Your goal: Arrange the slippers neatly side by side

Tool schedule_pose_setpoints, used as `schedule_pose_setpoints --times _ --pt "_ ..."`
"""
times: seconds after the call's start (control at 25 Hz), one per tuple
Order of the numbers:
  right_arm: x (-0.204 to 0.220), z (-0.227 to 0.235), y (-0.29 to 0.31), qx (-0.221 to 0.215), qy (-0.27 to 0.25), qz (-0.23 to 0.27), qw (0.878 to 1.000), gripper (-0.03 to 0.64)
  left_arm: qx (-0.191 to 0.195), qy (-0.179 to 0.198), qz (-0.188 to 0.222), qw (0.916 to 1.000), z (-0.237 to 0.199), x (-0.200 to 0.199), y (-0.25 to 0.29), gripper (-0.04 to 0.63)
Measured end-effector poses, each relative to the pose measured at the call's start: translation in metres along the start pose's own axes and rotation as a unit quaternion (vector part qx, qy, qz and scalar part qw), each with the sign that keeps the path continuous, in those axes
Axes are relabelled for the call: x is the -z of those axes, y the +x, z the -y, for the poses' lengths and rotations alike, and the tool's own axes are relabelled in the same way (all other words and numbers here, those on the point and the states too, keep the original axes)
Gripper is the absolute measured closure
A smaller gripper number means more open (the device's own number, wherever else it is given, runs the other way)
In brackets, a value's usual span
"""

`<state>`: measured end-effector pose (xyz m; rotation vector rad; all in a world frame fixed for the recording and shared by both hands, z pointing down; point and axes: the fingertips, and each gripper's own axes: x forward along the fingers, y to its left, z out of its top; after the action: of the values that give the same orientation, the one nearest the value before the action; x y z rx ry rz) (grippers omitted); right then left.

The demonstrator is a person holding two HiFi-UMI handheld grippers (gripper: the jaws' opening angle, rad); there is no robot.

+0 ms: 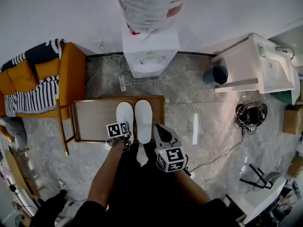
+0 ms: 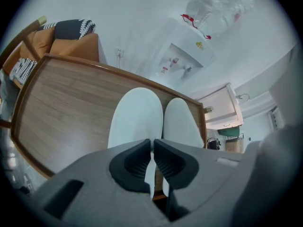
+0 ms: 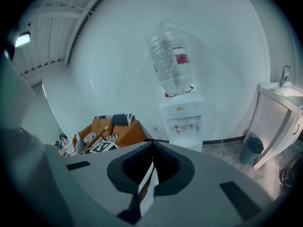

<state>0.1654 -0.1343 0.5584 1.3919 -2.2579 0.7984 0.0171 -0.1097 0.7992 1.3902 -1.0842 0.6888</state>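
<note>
Forearms reach down from the bottom of the head view, each hand holding a gripper. The left gripper (image 1: 120, 126) hangs low over the near edge of the wooden surface (image 1: 92, 119). Its own view shows the jaws brought together at the tips with nothing between them. Only a thin slit stays open lower down, and white slipper and the edge of the surface show through it.

Straight ahead of those jaws and just below them lies the left slipper (image 2: 137, 115), its heel passing under the tips. The right slipper (image 2: 180, 122) lies just to the right of the jaws. Both are white, lie flat with toes pointing away, and sit side by side with their long edges touching or very nearly so. In the head view the pair (image 1: 134, 117) rests near the right end of the surface, heels at its near edge.

The right gripper (image 1: 163, 134) is held higher and nearer the person, off the surface, to the right of the slippers' heels. Its jaws are likewise closed and hold nothing (image 3: 152, 148). They are tilted up towards the wall. Beyond them stands a water cooler (image 3: 182, 115) with its bottle (image 3: 170, 63) on top. An orange sofa (image 3: 118, 131) is to their left and a sink cabinet (image 3: 279, 112) to their right.
</note>
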Motion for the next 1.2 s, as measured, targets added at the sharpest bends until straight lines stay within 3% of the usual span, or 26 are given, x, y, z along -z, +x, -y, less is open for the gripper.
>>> schedule_pose_setpoints --times 0.16,0.28,0.44,0.76,1.04,1.2 --pt "-0.004 -0.003 0.001 -0.003 0.0 0.005 1.0 0.603 0.011 0.006 -0.017 0.9998 0.001 0.006 0.004 0.561" --pt "-0.006 -0.004 0.002 -0.004 -0.003 0.006 1.0 0.603 0.012 0.006 -0.016 0.9998 0.001 0.007 0.004 0.503" --pt "-0.005 -0.006 0.003 -0.005 -0.005 0.004 1.0 0.603 0.02 0.007 -0.017 0.9996 0.003 0.009 0.001 0.491" --pt "-0.01 -0.012 0.0 -0.008 -0.009 0.009 1.0 0.603 0.032 0.048 -0.019 0.9981 0.008 0.015 -0.023 0.468" --pt "-0.019 -0.018 0.0 -0.013 -0.022 0.015 1.0 0.603 0.039 0.065 0.017 0.9969 0.005 0.013 -0.062 0.471" --pt "-0.029 -0.022 0.0 -0.018 -0.023 0.024 0.999 0.603 0.035 0.075 0.058 0.9949 0.003 0.004 -0.087 0.543"
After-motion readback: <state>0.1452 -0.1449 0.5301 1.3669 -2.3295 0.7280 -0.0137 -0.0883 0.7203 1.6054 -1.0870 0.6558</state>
